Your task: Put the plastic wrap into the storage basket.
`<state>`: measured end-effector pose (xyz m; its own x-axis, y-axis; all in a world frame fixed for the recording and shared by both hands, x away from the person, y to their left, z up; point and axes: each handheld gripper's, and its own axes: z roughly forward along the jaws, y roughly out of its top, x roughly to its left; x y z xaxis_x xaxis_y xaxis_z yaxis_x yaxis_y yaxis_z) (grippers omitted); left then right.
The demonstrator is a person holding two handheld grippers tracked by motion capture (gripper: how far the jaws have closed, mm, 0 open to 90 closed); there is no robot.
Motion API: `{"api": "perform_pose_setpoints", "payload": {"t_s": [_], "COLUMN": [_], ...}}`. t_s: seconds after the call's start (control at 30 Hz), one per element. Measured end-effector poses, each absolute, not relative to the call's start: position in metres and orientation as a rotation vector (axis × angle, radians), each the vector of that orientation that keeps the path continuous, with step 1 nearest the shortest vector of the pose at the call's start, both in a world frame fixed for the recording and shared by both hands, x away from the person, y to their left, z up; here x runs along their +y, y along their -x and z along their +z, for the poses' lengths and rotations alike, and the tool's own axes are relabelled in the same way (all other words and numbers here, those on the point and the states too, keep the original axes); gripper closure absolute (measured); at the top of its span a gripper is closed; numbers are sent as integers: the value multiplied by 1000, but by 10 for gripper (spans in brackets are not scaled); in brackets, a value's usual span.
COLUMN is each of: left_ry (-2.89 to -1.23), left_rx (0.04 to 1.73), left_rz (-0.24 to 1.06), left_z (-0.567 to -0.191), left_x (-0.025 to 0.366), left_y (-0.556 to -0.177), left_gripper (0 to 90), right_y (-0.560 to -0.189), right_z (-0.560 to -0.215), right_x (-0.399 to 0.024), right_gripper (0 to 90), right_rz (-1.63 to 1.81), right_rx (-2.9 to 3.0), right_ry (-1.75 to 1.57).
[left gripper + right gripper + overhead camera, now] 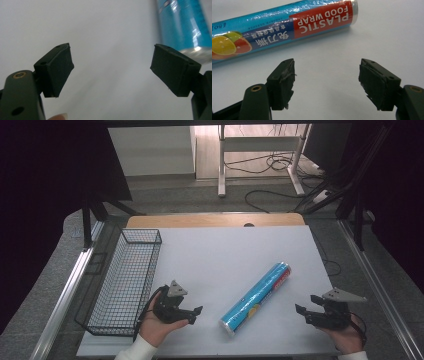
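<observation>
A blue roll of plastic food wrap (256,297) with a red label lies diagonally on the white table (215,255). My left gripper (196,315) is held near the front edge, left of the roll's near end, jaws open and empty. In the left gripper view the left gripper (111,66) points at bare table, with the roll's silver end (183,23) at the upper right. My right gripper (306,306) sits to the right of the roll, open and empty. In the right gripper view the roll (284,23) lies beyond the right gripper (327,75), apart from its pads.
A black wire basket (125,280) stands along the table's left edge, close to my left hand. A wooden strip (215,220) borders the far edge. Cables and a desk frame (260,165) lie on the floor beyond.
</observation>
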<state>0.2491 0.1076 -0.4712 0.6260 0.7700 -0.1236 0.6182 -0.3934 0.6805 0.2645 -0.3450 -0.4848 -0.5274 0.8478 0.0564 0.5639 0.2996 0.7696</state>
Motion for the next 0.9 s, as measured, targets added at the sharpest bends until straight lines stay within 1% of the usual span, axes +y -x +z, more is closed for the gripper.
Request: {"api": "perform_pose_setpoints", "payload": {"t_s": [0.1,0.33,0.47,0.9], "left_ry": [-2135,-2169,-2164,-2225], "left_rx": [1053,1009,1007,995], "left_rz": [253,147,81,-58], "left_z": [-463,-456,-455,-462], "left_x": [93,48,30,-33], "left_y": [-253,-280,-293,-334], "left_gripper": [175,168,171,173], "right_y": [-264,-266,-267,-271], "right_z": [-485,-489,-491,-499], "right_x": [-347,-350,-353,-355], "right_gripper": [285,284,285,285], "right_rz": [1089,1071,1061,1006], "right_rx": [2215,2214,2206,2216], "right_ry": [-1264,-1279,-1302,-1345]}}
